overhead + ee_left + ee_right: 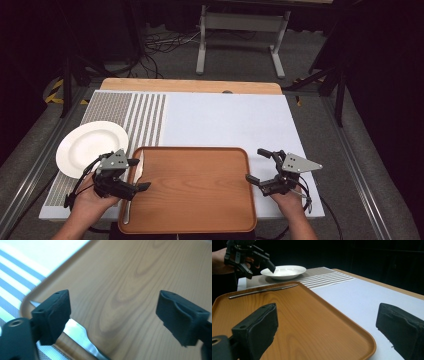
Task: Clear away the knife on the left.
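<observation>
Knife [133, 187] lies probably beneath left hand-held gripper [141, 174].

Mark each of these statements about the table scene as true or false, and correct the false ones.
1. A knife lies along the left edge of the wooden tray. True.
2. The white plate sits on the tray. False: it rests on the striped mat, left of the tray.
3. The left gripper is shut on the knife. False: its jaws stand open above the tray's left edge, holding nothing.
4. The right gripper is open, at the tray's right edge. True.
5. The plate has food on it. False: it looks empty.
</observation>
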Tool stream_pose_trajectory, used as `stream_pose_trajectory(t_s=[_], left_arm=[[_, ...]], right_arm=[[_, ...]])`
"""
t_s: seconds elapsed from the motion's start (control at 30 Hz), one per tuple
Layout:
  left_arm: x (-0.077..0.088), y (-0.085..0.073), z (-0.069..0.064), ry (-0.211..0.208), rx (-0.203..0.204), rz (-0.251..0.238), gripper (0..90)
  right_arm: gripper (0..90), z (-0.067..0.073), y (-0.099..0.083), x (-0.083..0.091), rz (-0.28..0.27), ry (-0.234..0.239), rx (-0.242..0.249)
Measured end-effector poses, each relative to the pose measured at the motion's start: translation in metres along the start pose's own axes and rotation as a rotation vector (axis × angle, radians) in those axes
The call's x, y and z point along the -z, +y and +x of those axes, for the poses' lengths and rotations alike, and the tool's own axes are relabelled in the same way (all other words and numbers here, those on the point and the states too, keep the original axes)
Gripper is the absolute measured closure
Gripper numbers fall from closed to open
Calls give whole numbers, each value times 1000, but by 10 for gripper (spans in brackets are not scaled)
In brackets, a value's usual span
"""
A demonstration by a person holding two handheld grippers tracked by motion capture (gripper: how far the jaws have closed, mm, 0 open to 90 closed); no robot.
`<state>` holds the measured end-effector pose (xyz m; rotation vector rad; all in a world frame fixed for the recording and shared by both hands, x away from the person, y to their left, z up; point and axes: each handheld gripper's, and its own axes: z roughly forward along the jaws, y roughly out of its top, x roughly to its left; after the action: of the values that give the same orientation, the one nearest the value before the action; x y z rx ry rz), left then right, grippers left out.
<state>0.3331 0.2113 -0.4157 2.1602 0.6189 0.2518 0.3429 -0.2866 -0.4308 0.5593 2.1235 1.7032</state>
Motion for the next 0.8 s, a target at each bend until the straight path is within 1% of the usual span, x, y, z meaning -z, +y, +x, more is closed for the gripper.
stream_pose_trajectory(t_s=[0.07,0.1,0.13,0.17,0.3,0.4,0.47,0.57,0.67,0.73,0.77,0.8], left_arm=[[4,0,0,1,-4,-26,81],[6,-1,-1,7,-15,-51,75],[7,-1,-1,11,-21,-58,62],[8,-1,-1,20,-29,-75,55],[14,-6,-1,32,-46,-144,38],[16,-10,0,35,-37,-187,39],[19,-15,1,41,-26,-231,39],[23,-25,4,47,-19,-303,39],[26,-35,6,55,-18,-346,38],[27,-42,5,88,-30,-366,38],[27,-45,5,99,-29,-372,39],[27,-49,7,96,-20,-386,38]], right_arm=[[45,0,0,0,2,0,2],[45,0,0,0,3,0,2],[46,0,0,0,2,0,2],[45,1,0,0,2,-1,3],[45,1,0,-1,5,-1,5],[45,1,0,-1,4,-2,5],[45,1,0,-1,5,-2,6],[45,1,0,-1,6,-4,6],[45,1,0,0,6,-5,6],[45,1,0,-1,7,-6,6],[45,1,0,-1,8,-7,6],[45,1,0,-1,9,-7,6]])
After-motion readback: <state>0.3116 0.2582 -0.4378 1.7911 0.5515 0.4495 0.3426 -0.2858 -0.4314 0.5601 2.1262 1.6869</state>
